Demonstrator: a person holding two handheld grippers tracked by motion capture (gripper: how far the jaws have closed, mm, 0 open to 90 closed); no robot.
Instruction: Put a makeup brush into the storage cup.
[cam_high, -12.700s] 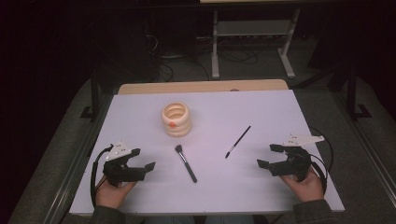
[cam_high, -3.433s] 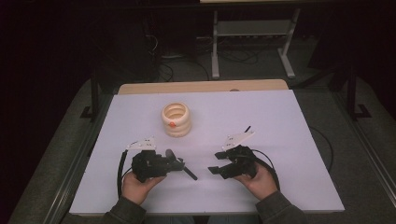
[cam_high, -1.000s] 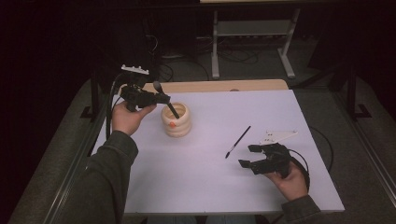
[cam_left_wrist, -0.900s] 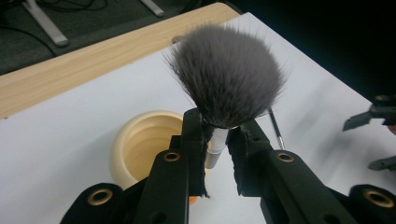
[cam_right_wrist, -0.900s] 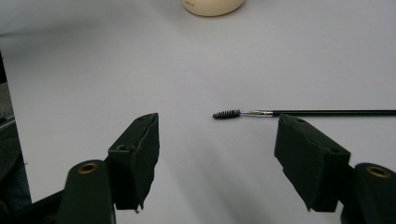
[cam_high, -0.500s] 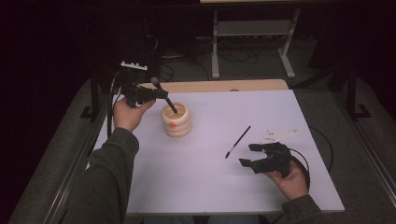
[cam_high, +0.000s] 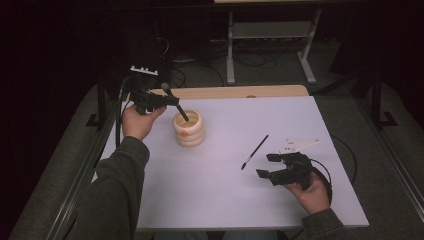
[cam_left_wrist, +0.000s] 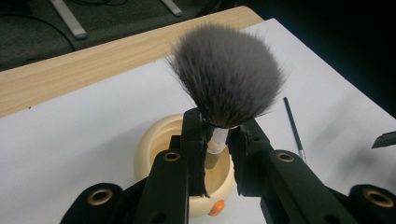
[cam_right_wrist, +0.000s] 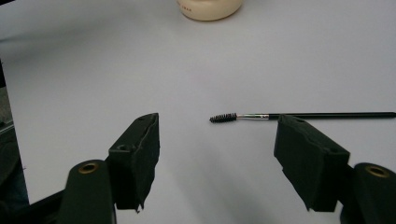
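Room dark, only the white table sheet (cam_high: 225, 170) is lit, evenly from above; floor and background nearly black in the high view. Shadows soft and faint, no glare. High view is soft, slightly grainy. Left gripper view: brush bristles (cam_left_wrist: 227, 77) fairly sharp, background wood edge soft. Right gripper view: jaws close-up slightly blurred, spoolie brush (cam_right_wrist: 299, 115) crisp.

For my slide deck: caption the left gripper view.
Left gripper clamps a fluffy makeup brush, handle angled down into the cream holder.
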